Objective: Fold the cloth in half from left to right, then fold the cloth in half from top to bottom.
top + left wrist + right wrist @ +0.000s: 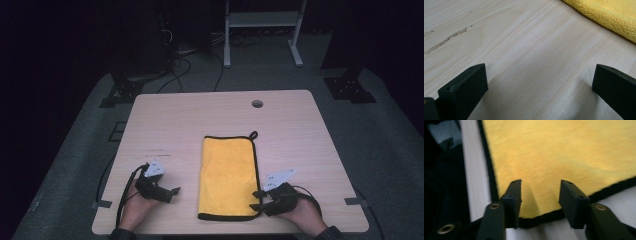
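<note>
Yellow microfibre towel (227,177), black-edged, folded into long strip, lay on light wooden table (200,115) between both hands, hanging loop at far end. Right gripper (258,199) sat at towel's near right corner; jaws parted moderately over that corner, pads straddling fabric, not pressing it. Left gripper (174,191) rested on bare wood left of towel, near but apart; jaws wide open, holding nothing.

Dark room around the table (165,110), which is lit from above. High view soft, low detail. Left gripper view sharp; jaws cast soft shadows on the wood. Right gripper view motion-blurred across the yellow towel (564,155).
</note>
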Demonstrator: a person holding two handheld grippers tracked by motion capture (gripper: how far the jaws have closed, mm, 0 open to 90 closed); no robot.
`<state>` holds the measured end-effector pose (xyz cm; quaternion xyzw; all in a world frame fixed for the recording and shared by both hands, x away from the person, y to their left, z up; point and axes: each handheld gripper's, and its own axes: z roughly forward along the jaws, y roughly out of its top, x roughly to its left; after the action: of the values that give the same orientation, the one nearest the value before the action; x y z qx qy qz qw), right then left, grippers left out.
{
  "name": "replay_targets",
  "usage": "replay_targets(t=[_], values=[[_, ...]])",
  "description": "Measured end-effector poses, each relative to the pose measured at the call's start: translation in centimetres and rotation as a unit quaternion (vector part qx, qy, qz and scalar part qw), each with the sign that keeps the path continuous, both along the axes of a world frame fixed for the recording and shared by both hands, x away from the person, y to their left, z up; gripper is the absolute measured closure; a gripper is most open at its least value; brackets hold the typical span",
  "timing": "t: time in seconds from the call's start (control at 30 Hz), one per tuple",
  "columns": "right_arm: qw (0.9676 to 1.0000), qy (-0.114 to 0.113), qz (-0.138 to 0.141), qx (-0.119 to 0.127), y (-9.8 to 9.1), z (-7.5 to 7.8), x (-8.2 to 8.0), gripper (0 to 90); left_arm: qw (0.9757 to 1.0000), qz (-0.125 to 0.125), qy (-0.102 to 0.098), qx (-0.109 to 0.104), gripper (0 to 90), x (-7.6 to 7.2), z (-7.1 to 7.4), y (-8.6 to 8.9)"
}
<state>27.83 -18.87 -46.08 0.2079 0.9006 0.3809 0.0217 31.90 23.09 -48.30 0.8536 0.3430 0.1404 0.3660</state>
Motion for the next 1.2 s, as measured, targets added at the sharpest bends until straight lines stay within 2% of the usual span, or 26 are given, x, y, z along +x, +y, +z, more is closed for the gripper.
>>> replay_targets(t=[0.07,0.17,0.23,0.5,0.87,0.9,0.97,1.2], values=[[0.9998,-0.003,-0.016,0.007,-0.3,0.2,0.7,44.8,1.0000,0.000,0.006,-0.007,0.0,0.2,0.1,0.0],[0.9989,-0.008,-0.045,0.014,-0.8,0.4,1.9,40.0,0.9999,-0.001,-0.004,-0.012,0.0,0.4,0.4,-0.3],[0.9977,-0.021,-0.064,0.010,-1.0,0.7,2.7,37.3,0.9999,-0.003,-0.008,-0.012,0.0,0.7,0.7,-0.5],[0.9931,-0.025,-0.113,0.017,-1.3,1.2,6.3,31.4,0.9997,-0.015,-0.008,-0.018,0.0,3.1,1.9,-2.1],[0.9867,-0.041,-0.153,0.036,-1.0,2.0,10.7,29.2,0.9989,-0.028,-0.018,-0.033,0.0,7.4,3.7,-5.2],[0.9863,-0.036,-0.157,0.037,-0.9,2.1,11.3,29.2,0.9988,-0.028,-0.018,-0.035,0.0,7.8,3.7,-5.4],[0.9851,-0.046,-0.162,0.037,-0.7,2.2,12.1,29.0,0.9986,-0.029,-0.018,-0.040,0.0,8.7,3.9,-5.8],[0.9839,-0.053,-0.168,0.032,-0.1,2.3,14.8,29.8,0.9982,-0.030,-0.022,-0.046,8.6,11.6,4.1,-7.3]])
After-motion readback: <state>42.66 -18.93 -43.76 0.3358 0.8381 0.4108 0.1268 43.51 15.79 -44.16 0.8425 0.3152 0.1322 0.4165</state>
